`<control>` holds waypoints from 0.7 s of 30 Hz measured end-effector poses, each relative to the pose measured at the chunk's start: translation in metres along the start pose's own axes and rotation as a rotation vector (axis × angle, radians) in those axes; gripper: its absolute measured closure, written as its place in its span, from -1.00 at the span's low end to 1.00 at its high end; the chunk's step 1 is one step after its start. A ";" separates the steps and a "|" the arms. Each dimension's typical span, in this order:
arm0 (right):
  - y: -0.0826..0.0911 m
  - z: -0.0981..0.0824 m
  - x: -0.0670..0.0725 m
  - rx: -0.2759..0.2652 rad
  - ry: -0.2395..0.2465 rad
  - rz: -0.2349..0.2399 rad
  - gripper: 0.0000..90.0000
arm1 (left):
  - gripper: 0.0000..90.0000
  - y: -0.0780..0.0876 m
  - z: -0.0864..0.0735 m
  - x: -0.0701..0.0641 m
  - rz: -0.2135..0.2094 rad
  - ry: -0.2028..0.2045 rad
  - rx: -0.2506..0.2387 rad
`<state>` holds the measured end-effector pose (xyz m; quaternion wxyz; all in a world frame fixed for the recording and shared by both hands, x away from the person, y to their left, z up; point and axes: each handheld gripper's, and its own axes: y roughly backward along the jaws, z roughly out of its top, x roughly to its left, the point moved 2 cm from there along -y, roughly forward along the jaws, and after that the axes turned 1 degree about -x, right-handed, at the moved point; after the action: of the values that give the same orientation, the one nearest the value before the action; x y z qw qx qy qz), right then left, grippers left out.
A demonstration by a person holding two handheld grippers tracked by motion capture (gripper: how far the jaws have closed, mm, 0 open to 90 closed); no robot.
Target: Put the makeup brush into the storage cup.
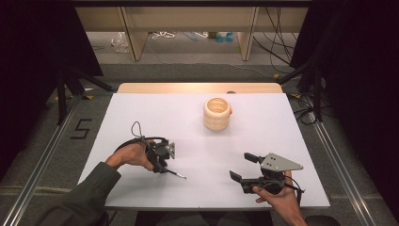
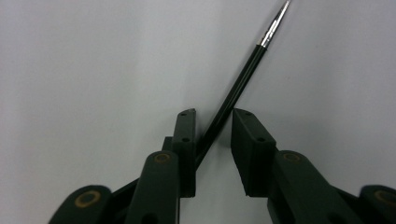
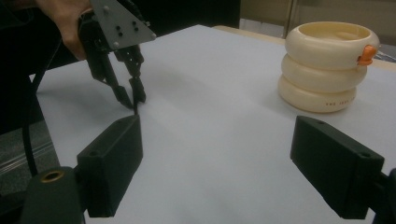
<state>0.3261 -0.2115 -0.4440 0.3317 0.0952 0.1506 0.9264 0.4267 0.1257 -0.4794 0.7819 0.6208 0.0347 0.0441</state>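
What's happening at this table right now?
A person sits at a white-covered table with a two-jaw gripper in each hand. The left gripper points down over a thin black brush with a silver ferrule lying on the table; the brush runs between its jaws, which have a gap left. The right gripper is held open and empty. A cream ribbed ring-shaped container with an orange tab stands untouched farther back.

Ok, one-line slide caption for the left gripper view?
Left gripper straddles a thin black paintbrush lying on the white table, jaws not yet closed.
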 end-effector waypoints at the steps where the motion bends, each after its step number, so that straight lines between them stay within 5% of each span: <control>1: 0.000 0.000 0.000 -0.001 0.000 -0.001 -0.60 | 0.61 0.000 0.001 0.000 -0.002 -0.003 0.015; 21: -0.002 0.000 -0.001 -0.020 0.014 0.006 -0.60 | 0.89 0.000 0.004 0.000 0.001 0.063 0.054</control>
<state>0.3276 -0.2108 -0.4446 0.3289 0.0861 0.1434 0.9294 0.4271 0.1217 -0.4786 0.7633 0.6402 0.0600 0.0630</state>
